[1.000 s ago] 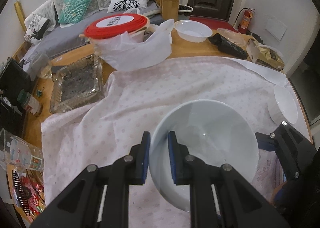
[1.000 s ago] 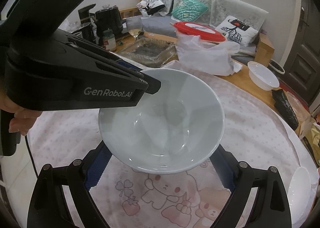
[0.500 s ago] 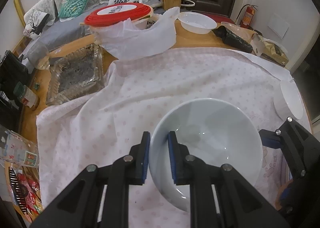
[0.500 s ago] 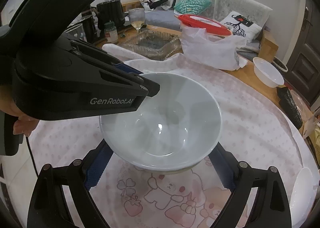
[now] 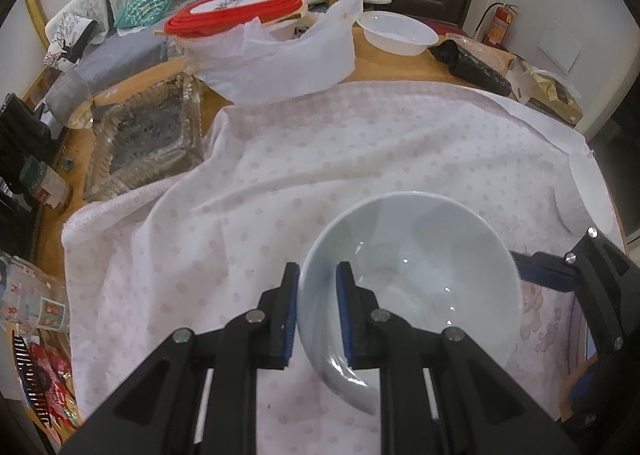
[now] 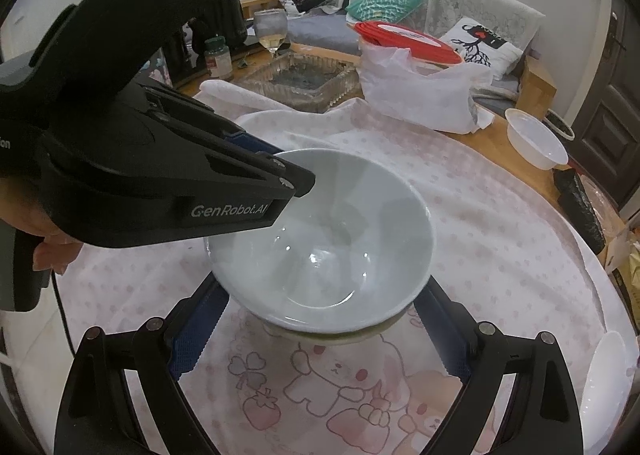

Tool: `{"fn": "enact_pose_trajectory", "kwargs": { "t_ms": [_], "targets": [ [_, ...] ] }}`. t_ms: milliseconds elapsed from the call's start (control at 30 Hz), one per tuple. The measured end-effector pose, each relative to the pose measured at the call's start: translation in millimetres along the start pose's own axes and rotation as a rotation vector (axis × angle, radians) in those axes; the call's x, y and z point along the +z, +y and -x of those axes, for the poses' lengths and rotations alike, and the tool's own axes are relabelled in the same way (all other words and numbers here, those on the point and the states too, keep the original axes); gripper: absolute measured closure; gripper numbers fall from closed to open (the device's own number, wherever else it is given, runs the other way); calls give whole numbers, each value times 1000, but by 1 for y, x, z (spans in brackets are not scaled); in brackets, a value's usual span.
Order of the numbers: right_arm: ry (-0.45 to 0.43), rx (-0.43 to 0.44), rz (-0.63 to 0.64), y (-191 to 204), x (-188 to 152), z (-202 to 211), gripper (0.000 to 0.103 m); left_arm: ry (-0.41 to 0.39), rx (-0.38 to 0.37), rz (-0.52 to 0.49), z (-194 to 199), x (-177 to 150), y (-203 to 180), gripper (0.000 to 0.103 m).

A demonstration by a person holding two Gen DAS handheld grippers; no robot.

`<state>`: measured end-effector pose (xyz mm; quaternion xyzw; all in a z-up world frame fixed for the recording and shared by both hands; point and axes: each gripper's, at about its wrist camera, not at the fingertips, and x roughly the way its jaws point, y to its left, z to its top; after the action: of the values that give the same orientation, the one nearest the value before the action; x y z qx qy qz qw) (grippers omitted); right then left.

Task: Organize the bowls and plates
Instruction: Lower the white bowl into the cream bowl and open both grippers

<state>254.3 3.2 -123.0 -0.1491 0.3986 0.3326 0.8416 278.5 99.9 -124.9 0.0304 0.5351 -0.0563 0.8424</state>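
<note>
A pale blue-white bowl (image 5: 416, 275) is held by its near-left rim in my left gripper (image 5: 318, 287), which is shut on it. In the right wrist view the bowl (image 6: 332, 243) sits low over the pink tablecloth, with something pale showing under its base (image 6: 340, 337); I cannot tell what. My right gripper (image 6: 320, 335) is open, its fingers spread on either side of the bowl's base without touching. A white plate (image 5: 588, 191) lies at the table's right edge and also shows in the right wrist view (image 6: 608, 383).
A white plastic bowl (image 5: 396, 33) stands at the back. A red-lidded container in a white bag (image 5: 256, 35), a glass tray (image 5: 144, 143), a black wrapped item (image 5: 476, 67), a wine glass (image 6: 272, 31) and jars ring the cloth.
The bowl in my left gripper has come down toward the tablecloth, between the right gripper's open fingers. The right gripper has stayed open.
</note>
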Motion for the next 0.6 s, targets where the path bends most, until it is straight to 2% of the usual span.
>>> {"fn": "enact_pose_trajectory", "kwargs": {
  "t_ms": [600],
  "targets": [
    [-22,21,-15,0,-5,6,11,-4,13,7,4,0,-1,86]
  ]
}}
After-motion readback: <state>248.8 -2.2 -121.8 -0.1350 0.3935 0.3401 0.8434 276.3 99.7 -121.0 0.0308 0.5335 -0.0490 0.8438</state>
